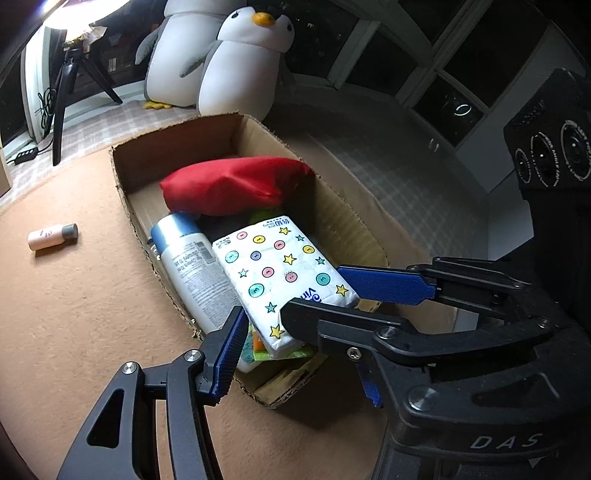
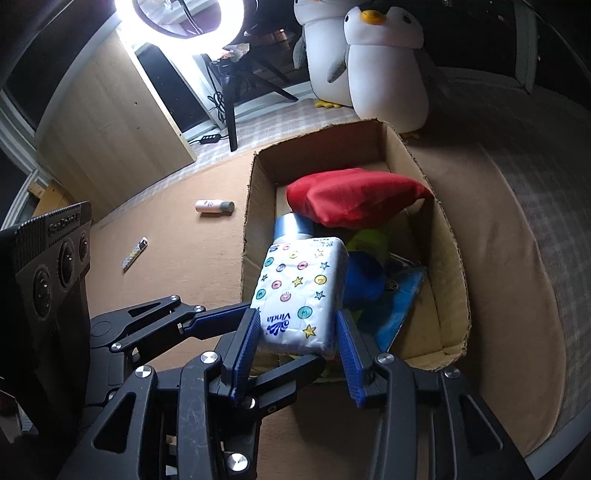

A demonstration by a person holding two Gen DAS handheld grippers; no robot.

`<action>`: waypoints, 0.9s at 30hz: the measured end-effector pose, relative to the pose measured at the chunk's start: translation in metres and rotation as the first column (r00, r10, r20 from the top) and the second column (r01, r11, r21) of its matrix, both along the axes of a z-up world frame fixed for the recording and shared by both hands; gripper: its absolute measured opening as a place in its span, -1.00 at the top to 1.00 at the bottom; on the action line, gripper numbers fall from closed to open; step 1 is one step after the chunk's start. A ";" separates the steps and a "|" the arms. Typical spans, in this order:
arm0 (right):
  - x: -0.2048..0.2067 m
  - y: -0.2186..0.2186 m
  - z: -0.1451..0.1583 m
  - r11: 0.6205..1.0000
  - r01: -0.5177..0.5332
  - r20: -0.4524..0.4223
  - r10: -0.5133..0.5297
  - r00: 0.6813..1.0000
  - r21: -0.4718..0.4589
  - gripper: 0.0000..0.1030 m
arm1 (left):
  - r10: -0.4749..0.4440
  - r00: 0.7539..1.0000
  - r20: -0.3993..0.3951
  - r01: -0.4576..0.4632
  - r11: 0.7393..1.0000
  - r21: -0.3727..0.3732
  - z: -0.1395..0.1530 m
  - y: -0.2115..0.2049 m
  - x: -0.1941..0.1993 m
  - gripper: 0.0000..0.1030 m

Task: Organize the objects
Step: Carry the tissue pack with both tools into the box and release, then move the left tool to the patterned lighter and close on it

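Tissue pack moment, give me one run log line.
right tongs: shut on tissue pack | pack: over cardboard box | left tongs: open | small bottle: on carpet

Ring light [image 2: 183, 14] glares over tan carpet [image 1: 74, 314] — dark windows [image 1: 461, 55] behind.

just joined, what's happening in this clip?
A person with two handheld grippers is sorting items into a cardboard box. The right gripper straddles a Vinda tissue pack at the box's near end, its fingers beside the pack's sides. The left gripper is open just beside it. A red pouch and a white bottle already lie inside. A small pink bottle and a lighter remain on the mat.
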State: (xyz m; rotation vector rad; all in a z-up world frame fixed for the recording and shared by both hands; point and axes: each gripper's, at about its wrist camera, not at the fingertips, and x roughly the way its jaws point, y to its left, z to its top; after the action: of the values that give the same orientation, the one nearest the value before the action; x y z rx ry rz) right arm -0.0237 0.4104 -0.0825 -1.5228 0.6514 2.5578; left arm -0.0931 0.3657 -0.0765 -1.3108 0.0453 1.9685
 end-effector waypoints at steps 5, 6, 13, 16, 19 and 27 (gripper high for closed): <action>0.002 0.001 -0.001 1.000 0.014 0.002 -0.014 1.000 0.018 0.20 | 0.006 1.000 -0.006 -0.006 1.000 -0.005 -0.001 -0.005 -0.003 -0.18; 0.003 0.002 0.000 0.999 0.022 0.003 -0.023 1.000 0.026 0.17 | 0.010 1.000 -0.003 -0.010 1.000 -0.004 -0.001 -0.007 -0.004 -0.20; 0.006 0.000 0.007 0.998 0.044 -0.014 -0.044 0.999 0.035 0.06 | 0.048 0.999 0.000 -0.048 0.999 0.008 0.004 -0.031 -0.002 -0.23; 0.003 -0.008 0.011 0.999 0.039 -0.026 -0.038 0.999 0.036 0.05 | 0.077 0.997 -0.006 -0.077 0.997 0.006 0.006 -0.052 0.000 -0.23; -0.001 -0.019 0.016 0.998 0.037 -0.041 -0.035 0.999 0.045 0.01 | 0.115 0.993 -0.009 -0.115 0.993 0.001 0.007 -0.077 0.002 -0.23; -0.018 -0.067 0.017 0.999 -0.031 -0.058 0.033 0.998 0.031 0.00 | 0.294 0.956 -0.013 -0.294 0.955 -0.043 0.004 -0.181 -0.012 -0.23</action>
State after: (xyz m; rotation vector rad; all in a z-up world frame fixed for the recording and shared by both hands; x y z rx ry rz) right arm -0.0419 0.3431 -0.0652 -1.4662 0.5968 2.6318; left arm -0.1048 0.1848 -0.0725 -1.4061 -0.1099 2.2319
